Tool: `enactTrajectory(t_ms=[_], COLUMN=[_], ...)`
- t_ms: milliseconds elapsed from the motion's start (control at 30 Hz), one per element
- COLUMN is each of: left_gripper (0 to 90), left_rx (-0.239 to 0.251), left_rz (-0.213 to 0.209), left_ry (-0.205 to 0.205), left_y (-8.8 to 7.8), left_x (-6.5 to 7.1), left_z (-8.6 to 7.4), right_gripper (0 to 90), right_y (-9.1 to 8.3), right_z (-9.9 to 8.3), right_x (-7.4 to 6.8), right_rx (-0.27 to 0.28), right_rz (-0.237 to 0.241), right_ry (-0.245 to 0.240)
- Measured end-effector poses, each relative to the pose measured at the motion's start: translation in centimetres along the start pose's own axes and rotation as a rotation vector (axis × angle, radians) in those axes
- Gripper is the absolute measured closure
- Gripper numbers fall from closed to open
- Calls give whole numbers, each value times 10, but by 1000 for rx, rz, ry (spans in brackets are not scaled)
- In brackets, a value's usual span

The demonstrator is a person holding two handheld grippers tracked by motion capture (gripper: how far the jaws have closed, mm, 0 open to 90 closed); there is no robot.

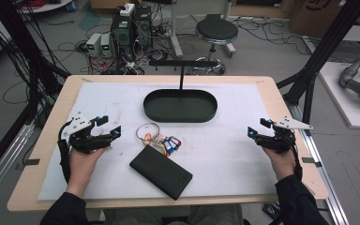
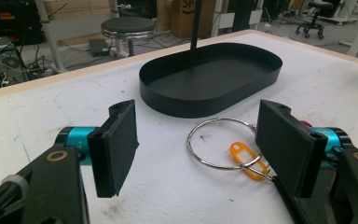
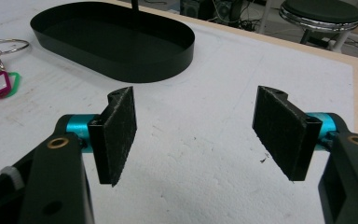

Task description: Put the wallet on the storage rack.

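Note:
A black oval tray (image 1: 180, 106) with an upright post stands at the table's far middle. In front of it lies a steel key ring (image 1: 148, 130) with several coloured tags (image 1: 168, 143), and nearer me a black flat case (image 1: 161, 171). My left gripper (image 1: 107, 127) hovers open at the left, left of the key ring; in the left gripper view the ring (image 2: 221, 142) and an orange tag (image 2: 247, 156) lie between and beyond its jaws, the tray (image 2: 209, 74) farther off. My right gripper (image 1: 258, 127) stands open at the right, with only white mat between its jaws (image 3: 196, 140).
A white mat (image 1: 234, 154) covers the wooden table (image 1: 51, 140). Beyond the far edge stand a round stool (image 1: 216, 32), computer boxes (image 1: 131, 28) and floor cables. Black frame posts rise at both sides.

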State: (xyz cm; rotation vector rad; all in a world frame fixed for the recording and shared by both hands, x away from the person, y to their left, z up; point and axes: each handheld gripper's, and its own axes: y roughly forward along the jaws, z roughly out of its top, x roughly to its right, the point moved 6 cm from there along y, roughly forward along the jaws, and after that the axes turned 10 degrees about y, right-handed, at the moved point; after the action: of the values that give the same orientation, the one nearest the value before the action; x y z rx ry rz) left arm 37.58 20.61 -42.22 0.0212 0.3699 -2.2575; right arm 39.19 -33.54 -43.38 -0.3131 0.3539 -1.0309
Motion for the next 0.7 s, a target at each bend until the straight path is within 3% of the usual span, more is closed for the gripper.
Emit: enactTrajectory(t_ms=[100,400,533,700], left_gripper=[296,296,313,388], left_rx=[-16,12,3,-35], left_rz=[-2,-50,-95,-191], left_ry=[15,27,34,48], left_y=[0,-6,-12,-21], left_x=[2,10,22,42], left_z=[-2,3,1,-12], right_gripper=[308,307,306,306], right_y=[-1,-7,-10,-13], right_z=[1,0,1,1], right_x=[1,6,7,7], right_rx=[10,19,29,40], right_rz=[-8,-14,-18,-23], right_ry=[1,12,14,18])
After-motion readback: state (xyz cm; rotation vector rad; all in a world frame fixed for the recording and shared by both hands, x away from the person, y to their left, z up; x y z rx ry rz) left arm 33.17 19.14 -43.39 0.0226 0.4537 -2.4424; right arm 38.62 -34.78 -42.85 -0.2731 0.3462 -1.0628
